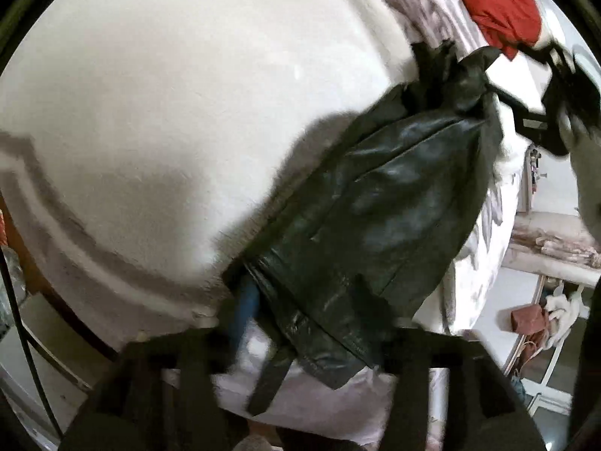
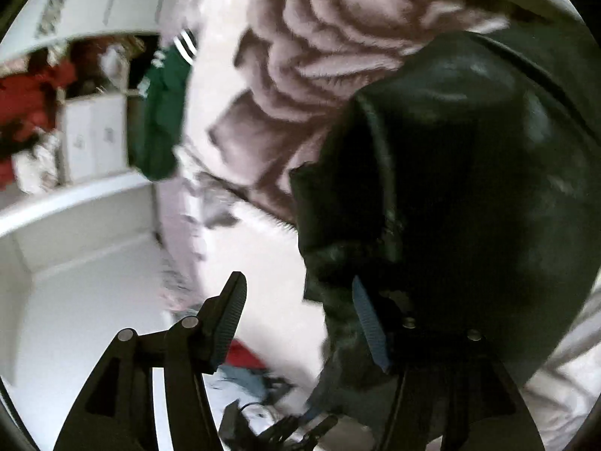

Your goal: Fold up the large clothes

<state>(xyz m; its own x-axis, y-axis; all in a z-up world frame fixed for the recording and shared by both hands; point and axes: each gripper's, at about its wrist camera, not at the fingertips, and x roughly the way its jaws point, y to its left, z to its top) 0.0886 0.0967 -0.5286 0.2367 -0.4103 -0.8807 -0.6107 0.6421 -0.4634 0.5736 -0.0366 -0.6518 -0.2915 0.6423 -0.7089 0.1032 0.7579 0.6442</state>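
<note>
Overhead, a black leather jacket (image 1: pixel 375 203) hangs stretched in the air above the bed (image 2: pixel 263 255), its long axis running diagonally from the left gripper (image 1: pixel 300 338) up to the right gripper (image 1: pixel 526 112). Left jaws pinch its lower hem. Right jaws look spread (one finger (image 2: pixel 368 323) against the leather).

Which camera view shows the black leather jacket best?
The left wrist view: the black leather jacket hangs there nearly whole, held up against the wall. The right wrist view shows only a dark, blurred bulge of it close to the lens.
</note>
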